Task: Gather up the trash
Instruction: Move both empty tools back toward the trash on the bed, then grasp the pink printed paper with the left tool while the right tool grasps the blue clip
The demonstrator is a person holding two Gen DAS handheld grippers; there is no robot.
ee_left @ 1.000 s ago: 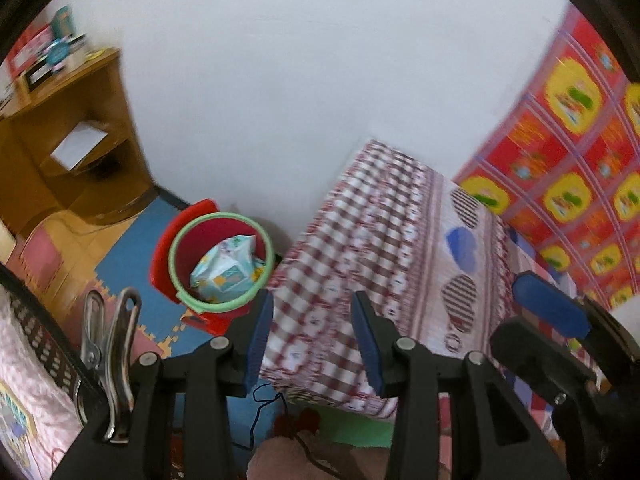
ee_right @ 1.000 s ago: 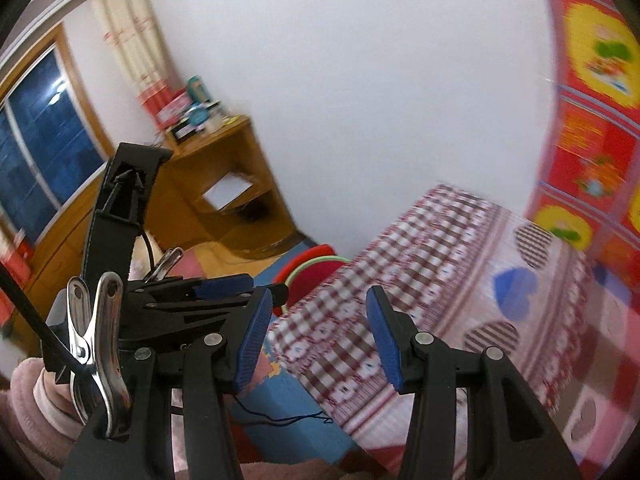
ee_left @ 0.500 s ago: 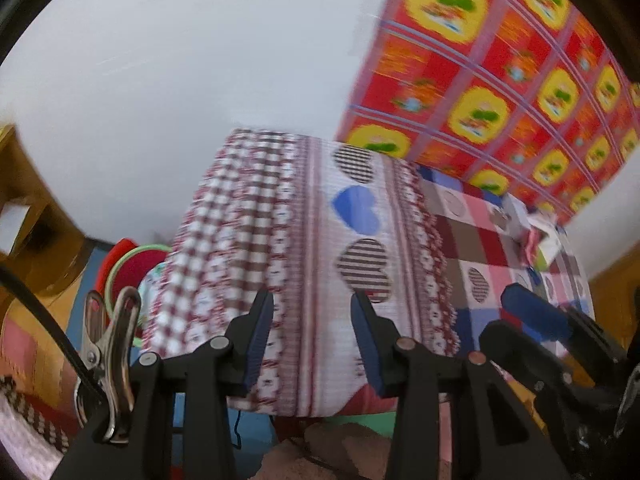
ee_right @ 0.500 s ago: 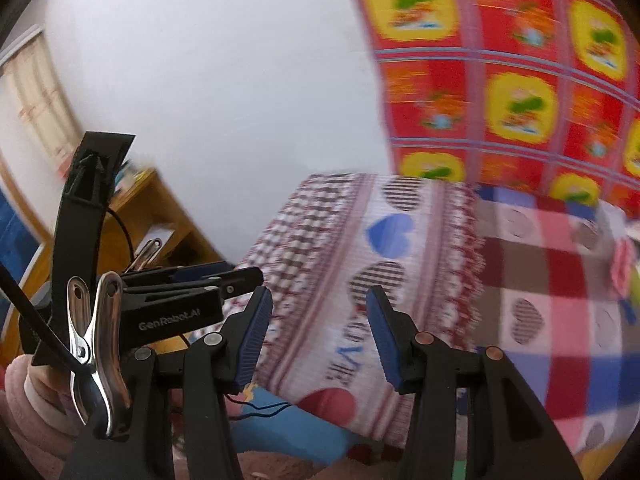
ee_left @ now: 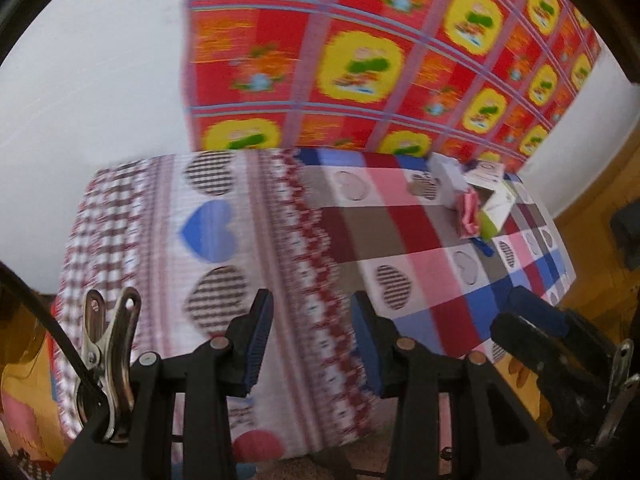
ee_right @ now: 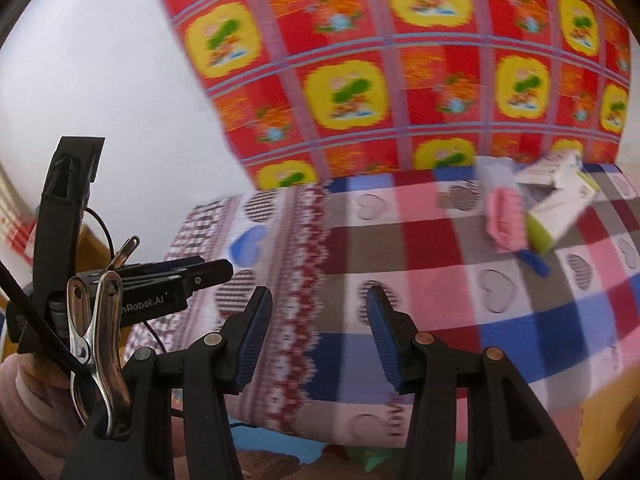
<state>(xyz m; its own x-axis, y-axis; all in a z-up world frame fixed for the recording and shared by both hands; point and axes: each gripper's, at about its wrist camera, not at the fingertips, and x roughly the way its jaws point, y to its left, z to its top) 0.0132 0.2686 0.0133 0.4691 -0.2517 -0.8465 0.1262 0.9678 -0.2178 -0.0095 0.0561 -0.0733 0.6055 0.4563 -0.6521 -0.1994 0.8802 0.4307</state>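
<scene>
A small pile of trash (ee_left: pixel 480 200) lies at the far right of a table covered with a heart-patterned patchwork cloth (ee_left: pixel 360 232). The pile holds a pink wrapper (ee_right: pixel 504 216), a white and green carton (ee_right: pixel 560 212) and white cardboard (ee_right: pixel 548 172), with a blue scrap (ee_right: pixel 534 262) beside them. My left gripper (ee_left: pixel 312 320) hangs open and empty over the near edge of the cloth, well short of the pile. My right gripper (ee_right: pixel 318 308) is also open and empty, with the pile ahead to its upper right. Both views are blurred by motion.
A red and yellow patterned sheet (ee_left: pixel 360 60) hangs on the wall behind the table, next to bare white wall. Wooden floor (ee_left: pixel 592 240) and a dark object (ee_left: pixel 626 232) lie to the right. The other gripper's blue pad (ee_left: pixel 532 316) sits low on the right.
Both views have swung to the right, away from the red bin and the wooden desk, which are now out of view. The trash pile has come into view. Jaw gaps look unchanged.
</scene>
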